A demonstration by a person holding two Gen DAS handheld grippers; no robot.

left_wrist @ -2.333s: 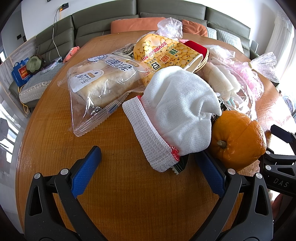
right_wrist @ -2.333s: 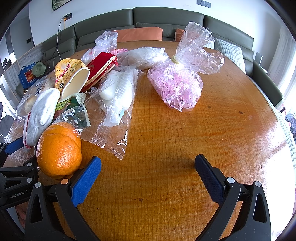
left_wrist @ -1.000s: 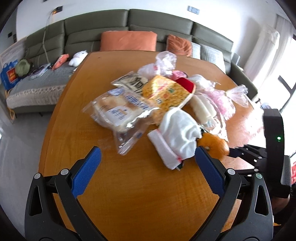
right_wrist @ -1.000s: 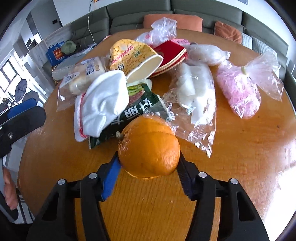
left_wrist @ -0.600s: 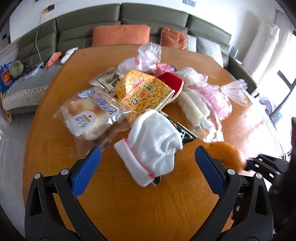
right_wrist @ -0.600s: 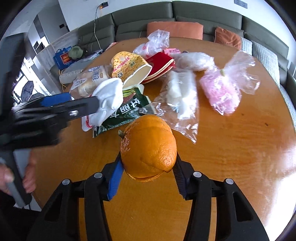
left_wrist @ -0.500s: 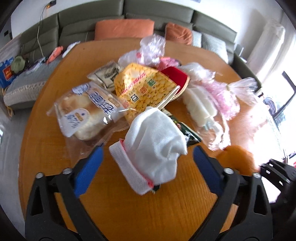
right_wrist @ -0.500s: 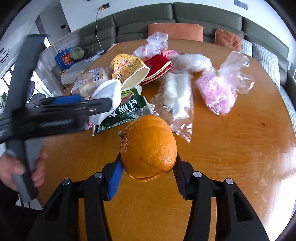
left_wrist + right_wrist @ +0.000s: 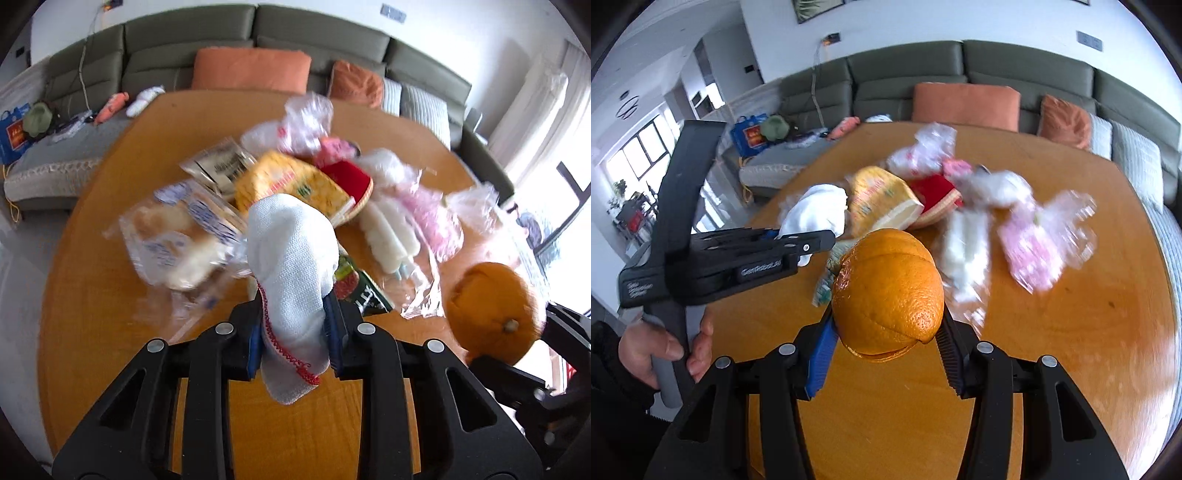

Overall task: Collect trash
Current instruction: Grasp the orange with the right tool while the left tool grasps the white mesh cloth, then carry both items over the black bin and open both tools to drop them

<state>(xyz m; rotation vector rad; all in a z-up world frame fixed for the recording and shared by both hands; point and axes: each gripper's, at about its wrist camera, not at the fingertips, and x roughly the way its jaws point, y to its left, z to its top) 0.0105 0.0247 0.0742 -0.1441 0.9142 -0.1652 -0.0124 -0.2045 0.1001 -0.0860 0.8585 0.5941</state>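
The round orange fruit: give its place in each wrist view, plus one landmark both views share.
Left wrist view: round orange fruit at the right edge, clamped in the right hand-held gripper.
Right wrist view: fruit at centre, between the pads.
Shared landmark: long orange sofa cushion.

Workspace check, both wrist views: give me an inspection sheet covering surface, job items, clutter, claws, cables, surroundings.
Surface: round wooden table, glossy, bare near the cameras.
Job's things: white sock and orange, both lifted off the table.
Clutter: bread bag, yellow snack bag, red pouch, green wrapper, pink-filled plastic bag and other clear bags, piled mid-table; blurred.
Claws: left claw shut on the sock; right claw shut on the orange.
Cables: one cable hanging down the wall behind the sofa.
Surroundings: grey-green sofa, orange cushions, bright window at right.
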